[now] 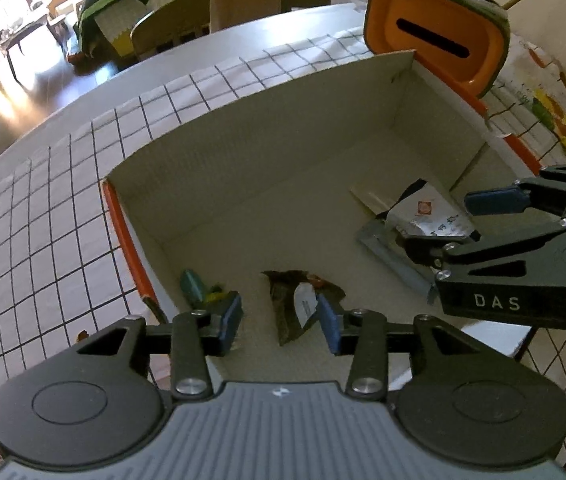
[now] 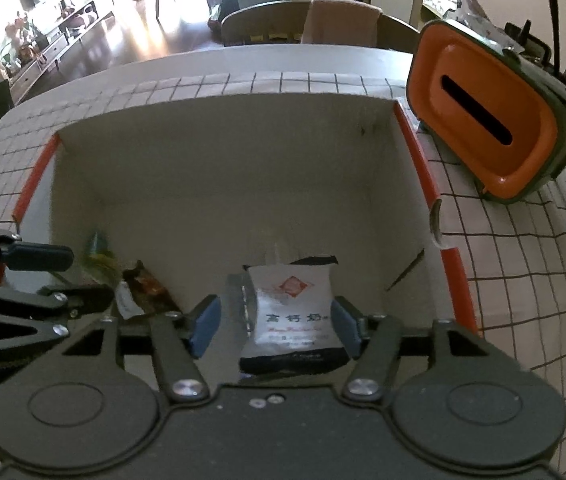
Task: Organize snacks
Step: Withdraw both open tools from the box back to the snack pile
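A white cardboard box (image 1: 243, 168) (image 2: 223, 184) with orange edges sits on the checked tablecloth, and both grippers hang over it. My left gripper (image 1: 281, 322) (image 2: 67, 276) is open. A dark brown snack wrapper (image 1: 287, 300) (image 2: 147, 284) lies on the box floor between and below its blue pads, and a green packet (image 1: 193, 286) lies by the left pad. My right gripper (image 2: 277, 322) (image 1: 449, 226) is open too. A white packet with a red diamond mark (image 2: 291, 312) (image 1: 427, 216) sits between its pads, with a gap at the left pad, and rests on a silver packet (image 1: 387, 248).
An orange and green tissue holder (image 1: 435, 36) (image 2: 483, 120) stands just behind the box's far right corner. Colourful packaging (image 1: 555, 112) lies to the right on the checked tablecloth (image 1: 43, 220). Chairs (image 1: 243, 0) stand beyond the table's far edge.
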Demonstrator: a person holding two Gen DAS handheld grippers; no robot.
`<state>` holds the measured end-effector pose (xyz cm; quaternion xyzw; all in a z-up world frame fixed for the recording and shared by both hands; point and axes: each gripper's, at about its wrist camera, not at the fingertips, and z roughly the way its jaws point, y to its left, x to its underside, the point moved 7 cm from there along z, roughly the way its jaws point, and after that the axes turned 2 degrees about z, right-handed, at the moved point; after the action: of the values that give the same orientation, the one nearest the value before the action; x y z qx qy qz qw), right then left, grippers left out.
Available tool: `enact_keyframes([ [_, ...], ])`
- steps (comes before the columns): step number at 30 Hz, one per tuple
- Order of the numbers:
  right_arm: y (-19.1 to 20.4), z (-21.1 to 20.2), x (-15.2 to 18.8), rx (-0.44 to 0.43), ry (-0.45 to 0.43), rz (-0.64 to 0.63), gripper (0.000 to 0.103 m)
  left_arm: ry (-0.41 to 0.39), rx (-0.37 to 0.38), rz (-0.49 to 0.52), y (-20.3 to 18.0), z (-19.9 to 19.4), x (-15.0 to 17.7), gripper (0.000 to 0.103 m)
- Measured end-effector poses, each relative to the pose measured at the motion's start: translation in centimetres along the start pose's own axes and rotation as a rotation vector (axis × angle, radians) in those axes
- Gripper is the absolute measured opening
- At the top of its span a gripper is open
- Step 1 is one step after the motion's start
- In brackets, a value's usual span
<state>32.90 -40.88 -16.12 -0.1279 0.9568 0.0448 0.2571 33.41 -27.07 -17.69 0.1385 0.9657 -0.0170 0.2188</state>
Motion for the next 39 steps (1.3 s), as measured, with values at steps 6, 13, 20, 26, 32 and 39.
enact_keyframes([
  [6, 0.2, -1.9, -0.1, -0.007, -0.033, 0.007, 0.068, -0.053, 0.008, 0.001, 0.1, -2.0, 0.4, 0.048],
  [13, 1.2, -4.2, 0.0, -0.035, -0.076, 0.011, 0.074, -0.114, 0.019, -0.007, 0.8, -4.7, 1.1, 0.053],
  [20, 3.2, -7.1, 0.1, -0.06, -0.124, 0.005, 0.08, -0.166, 0.03, -0.024, 2.0, -7.2, 2.1, 0.057],
  [26, 5.1, -9.0, 0.1, -0.082, -0.166, -0.004, 0.085, -0.216, 0.028, -0.034, 3.5, -9.5, 3.4, 0.063],
  [32, 7.5, -10.6, 0.4, -0.119, -0.204, -0.005, 0.085, -0.272, 0.027, -0.047, 5.1, -11.7, 5.2, 0.072],
  [39, 10.5, -11.8, 1.1, -0.171, -0.239, 0.001, 0.095, -0.317, 0.027, -0.061, 7.4, -13.9, 8.1, 0.076],
])
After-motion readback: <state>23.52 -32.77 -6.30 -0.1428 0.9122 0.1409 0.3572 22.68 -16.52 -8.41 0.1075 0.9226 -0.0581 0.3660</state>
